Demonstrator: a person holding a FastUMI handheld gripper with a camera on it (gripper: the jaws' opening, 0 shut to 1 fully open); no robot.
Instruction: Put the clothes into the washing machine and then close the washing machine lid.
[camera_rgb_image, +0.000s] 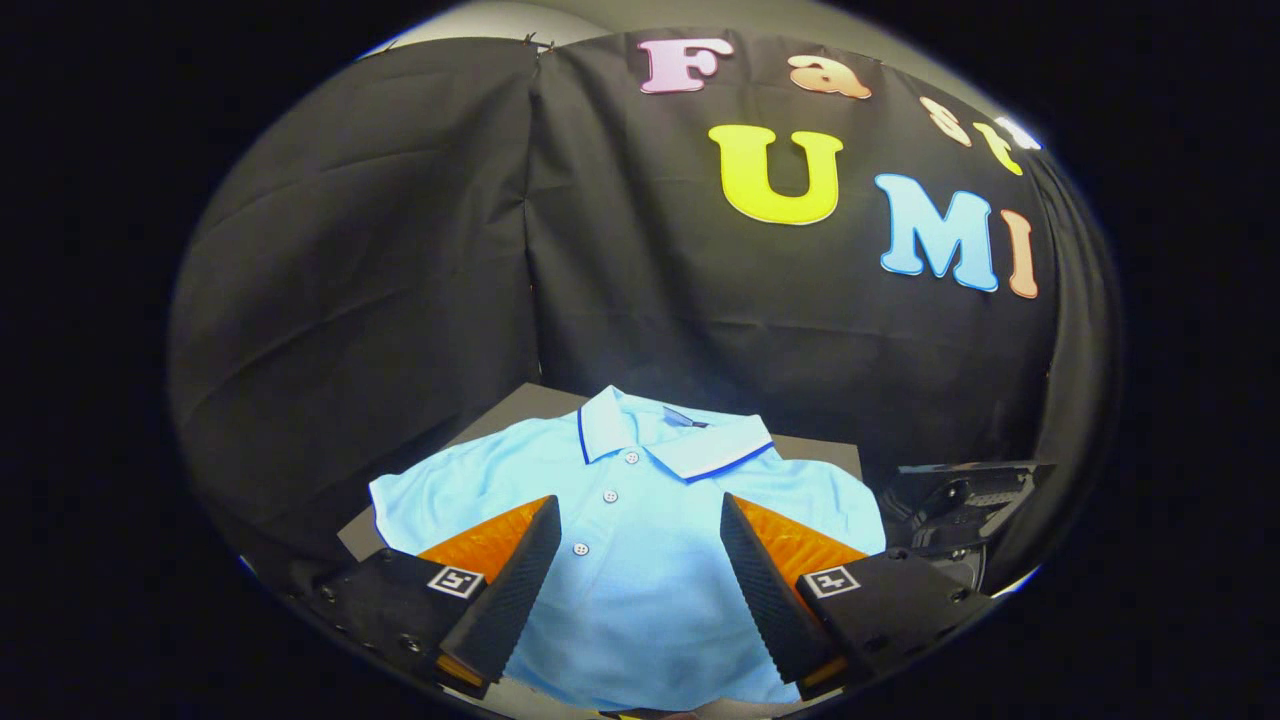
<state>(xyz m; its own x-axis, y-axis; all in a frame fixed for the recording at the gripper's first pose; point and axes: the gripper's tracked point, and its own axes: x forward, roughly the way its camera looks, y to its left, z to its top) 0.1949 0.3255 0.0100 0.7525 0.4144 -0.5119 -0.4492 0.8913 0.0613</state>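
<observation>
Jaws are spread wide right now, nothing between them but air, and your gripper hangs over the lower middle of the frame with the polo shirt showing in the gap between the two fingers. The shirt is a light blue one, lying flat and face up on a dark board in the lower centre of the picture, buttons up the placket and the collar sitting above the fingertips, toward the black cloth wall.

Handling-wise I'd guess it's light, floppy and a bit slick, so it won't lift as one piece; whatever you don't pinch will droop and drag. If it were me I'd grab a bunched fold around the chest or placket, right where the fingers already frame it, so both pads bite through a couple of layers. A single thin layer at a sleeve edge could slip out.

Its long axis runs from the bottom of the frame up to the collar, collar pointing away from you, sleeves out to left and right. There's some dark hardware at the lower right, can't tell what it is
</observation>
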